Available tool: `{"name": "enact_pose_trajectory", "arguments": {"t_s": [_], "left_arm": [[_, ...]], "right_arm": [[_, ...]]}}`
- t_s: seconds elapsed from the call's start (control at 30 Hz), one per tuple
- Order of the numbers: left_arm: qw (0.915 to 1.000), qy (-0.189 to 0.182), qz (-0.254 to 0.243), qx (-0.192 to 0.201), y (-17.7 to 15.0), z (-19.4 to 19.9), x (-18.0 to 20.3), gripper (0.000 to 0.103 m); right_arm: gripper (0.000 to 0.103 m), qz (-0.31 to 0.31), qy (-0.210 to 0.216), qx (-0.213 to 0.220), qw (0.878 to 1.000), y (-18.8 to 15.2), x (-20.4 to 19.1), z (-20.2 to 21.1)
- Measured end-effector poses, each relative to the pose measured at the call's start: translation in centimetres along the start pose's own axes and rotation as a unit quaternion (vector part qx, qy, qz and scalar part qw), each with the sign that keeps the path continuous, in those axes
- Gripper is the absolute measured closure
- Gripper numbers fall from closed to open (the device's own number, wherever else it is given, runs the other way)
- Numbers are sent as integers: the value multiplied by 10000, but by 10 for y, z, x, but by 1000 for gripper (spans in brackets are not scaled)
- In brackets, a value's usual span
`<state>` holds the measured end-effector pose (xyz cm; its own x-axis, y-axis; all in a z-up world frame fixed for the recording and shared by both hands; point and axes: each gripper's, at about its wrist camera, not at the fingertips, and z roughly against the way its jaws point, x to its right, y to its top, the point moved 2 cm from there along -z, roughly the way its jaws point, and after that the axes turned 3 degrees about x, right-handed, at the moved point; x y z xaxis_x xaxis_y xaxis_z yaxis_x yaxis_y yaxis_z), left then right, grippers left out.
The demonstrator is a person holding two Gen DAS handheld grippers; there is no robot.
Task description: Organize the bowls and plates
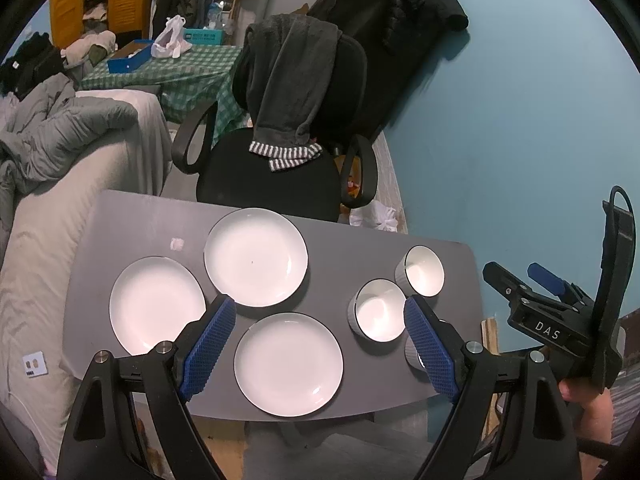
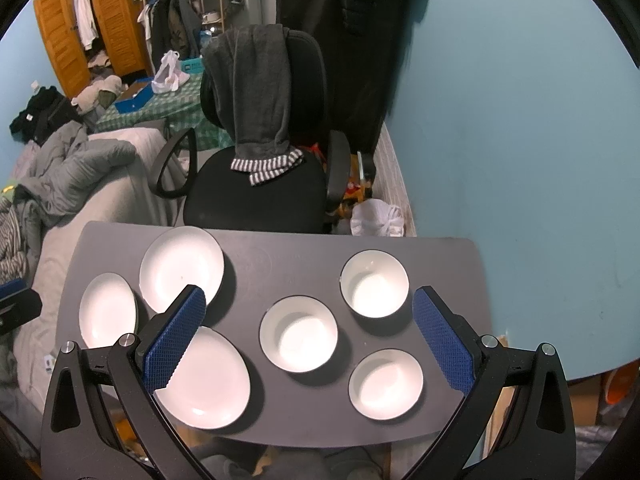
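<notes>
Only one readable marking: white letters "DAS" on a small black label on the body of the right gripper [image 1: 520,280], seen from the left wrist. Possibly print on the teal box [image 1: 202,35] far back, too blurred to read.

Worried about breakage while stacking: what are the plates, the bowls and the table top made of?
Plates and bowls: likely glazed ceramic, glossy white with thin dark rims and sharp highlights; bowls look grey and ribbed outside. Table top: matte dark grey, perhaps laminate or plastic; cannot tell.
</notes>
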<state>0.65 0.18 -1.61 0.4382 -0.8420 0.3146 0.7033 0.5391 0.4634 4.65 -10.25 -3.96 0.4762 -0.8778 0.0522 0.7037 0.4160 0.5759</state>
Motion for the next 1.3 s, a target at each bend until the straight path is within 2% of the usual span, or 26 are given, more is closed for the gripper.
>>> {"name": "enact_pose_trajectory", "arguments": {"t_s": [1.3], "left_arm": [[9999, -91, 94, -21, -4, 5, -3, 16]], "right_arm": [[2, 27, -18, -9, 10000, -7, -10, 0]]}}
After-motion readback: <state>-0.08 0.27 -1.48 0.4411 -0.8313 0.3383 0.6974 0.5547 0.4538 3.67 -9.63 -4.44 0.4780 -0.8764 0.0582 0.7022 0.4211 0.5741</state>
